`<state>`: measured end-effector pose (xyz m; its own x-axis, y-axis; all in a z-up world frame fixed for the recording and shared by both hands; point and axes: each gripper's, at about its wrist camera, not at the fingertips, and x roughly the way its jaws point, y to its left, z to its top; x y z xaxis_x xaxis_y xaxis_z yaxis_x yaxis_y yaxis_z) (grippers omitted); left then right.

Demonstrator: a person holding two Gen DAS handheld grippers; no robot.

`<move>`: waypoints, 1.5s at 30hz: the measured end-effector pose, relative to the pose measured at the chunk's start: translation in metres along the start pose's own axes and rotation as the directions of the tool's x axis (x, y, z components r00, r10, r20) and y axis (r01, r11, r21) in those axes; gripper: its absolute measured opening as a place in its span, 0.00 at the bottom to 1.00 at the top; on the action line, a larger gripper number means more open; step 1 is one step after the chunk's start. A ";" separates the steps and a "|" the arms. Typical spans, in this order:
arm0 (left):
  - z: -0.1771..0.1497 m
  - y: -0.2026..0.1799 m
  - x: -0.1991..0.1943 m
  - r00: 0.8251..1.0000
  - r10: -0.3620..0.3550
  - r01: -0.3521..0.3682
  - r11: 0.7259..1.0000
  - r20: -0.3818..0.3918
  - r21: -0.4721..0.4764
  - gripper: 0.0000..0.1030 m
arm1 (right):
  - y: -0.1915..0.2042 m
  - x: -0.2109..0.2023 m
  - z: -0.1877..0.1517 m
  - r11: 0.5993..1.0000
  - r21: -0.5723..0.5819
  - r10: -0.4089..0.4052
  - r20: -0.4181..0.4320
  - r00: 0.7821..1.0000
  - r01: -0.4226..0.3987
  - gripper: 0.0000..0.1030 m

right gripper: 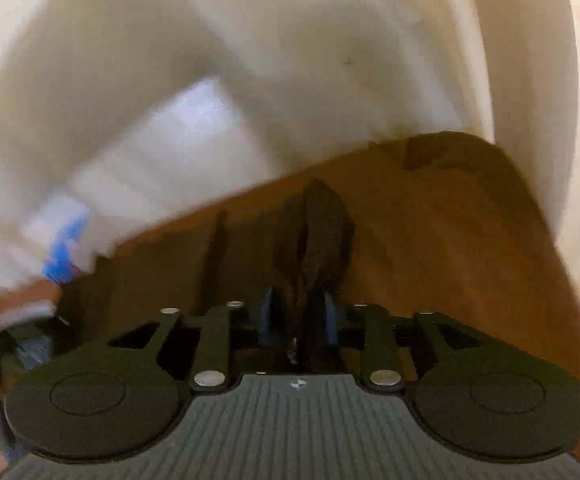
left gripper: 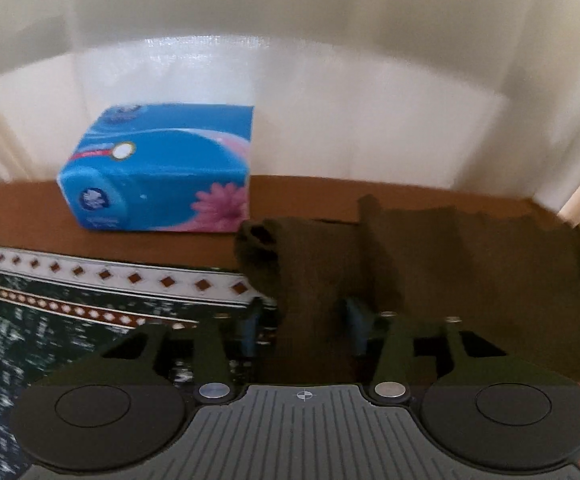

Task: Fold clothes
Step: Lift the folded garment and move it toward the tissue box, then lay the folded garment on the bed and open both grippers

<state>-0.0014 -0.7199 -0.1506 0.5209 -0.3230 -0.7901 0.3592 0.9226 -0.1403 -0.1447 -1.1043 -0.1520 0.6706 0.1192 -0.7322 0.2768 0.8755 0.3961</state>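
Left wrist view: left gripper (left gripper: 302, 320) is standing released around the brown garment (left gripper: 430, 264); right gripper (right gripper: 298, 316) is straddling its bunched fabric near the table's (left gripper: 102, 240) far edge, grip unclear.

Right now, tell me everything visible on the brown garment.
The brown garment is dark olive-brown, ribbed knit by its look, lying rumpled on the brown tabletop right of the blue tissue box. One end shows a rolled opening. A strip runs between the left gripper fingers; a bunched part sits between the right gripper fingers.
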 end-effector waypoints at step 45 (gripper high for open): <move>-0.064 -0.073 0.003 0.993 -0.004 -0.015 0.988 0.122 0.153 0.87 | 0.086 0.025 -0.063 0.954 -0.279 -0.068 0.152 0.986 0.108 0.72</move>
<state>-0.0759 -0.7748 -0.1813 0.6098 -0.3498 -0.7112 0.4658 0.8842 -0.0355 -0.1479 -0.9963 -0.1710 0.7470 -0.0128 -0.6646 0.1447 0.9790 0.1437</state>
